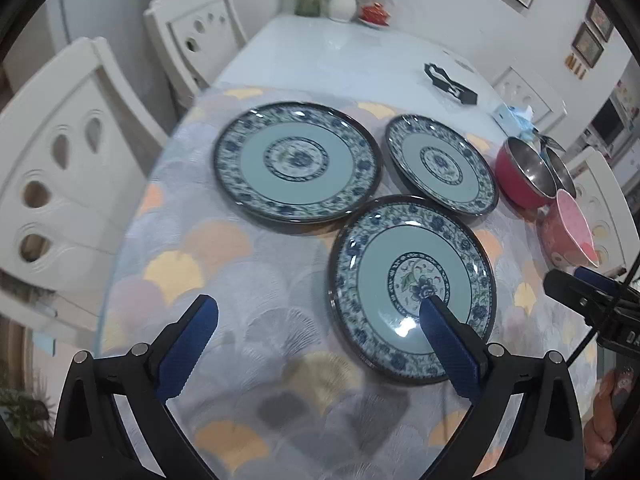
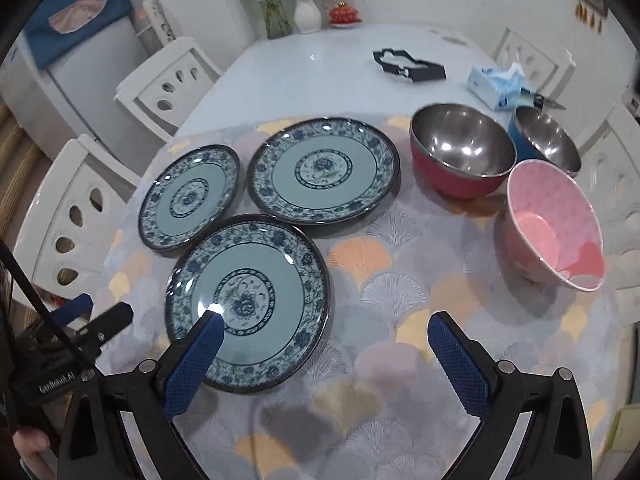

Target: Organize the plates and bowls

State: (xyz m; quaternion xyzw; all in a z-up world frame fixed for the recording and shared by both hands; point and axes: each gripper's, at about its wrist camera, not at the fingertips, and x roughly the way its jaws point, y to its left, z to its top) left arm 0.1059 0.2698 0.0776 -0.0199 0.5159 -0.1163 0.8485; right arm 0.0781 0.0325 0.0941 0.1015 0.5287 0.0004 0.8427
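Note:
Three blue-patterned plates lie flat on the table: a near plate (image 1: 412, 288) (image 2: 248, 300), a far left plate (image 1: 296, 160) (image 2: 188, 196) and a far right plate (image 1: 442, 164) (image 2: 324, 168). A red steel bowl (image 2: 460, 152) (image 1: 524, 172), a blue steel bowl (image 2: 546, 142) and a pink bowl (image 2: 554, 224) (image 1: 568, 232) stand at the right. My left gripper (image 1: 320, 312) is open and empty above the near plate's left rim. My right gripper (image 2: 326, 328) is open and empty above that plate's right rim.
A patterned mat (image 2: 400, 280) covers the near table. A black holder (image 2: 408, 64), a tissue pack (image 2: 496, 84), vases (image 2: 308, 12) and a small red pot (image 2: 344, 14) sit farther back. White chairs (image 1: 60, 184) surround the table.

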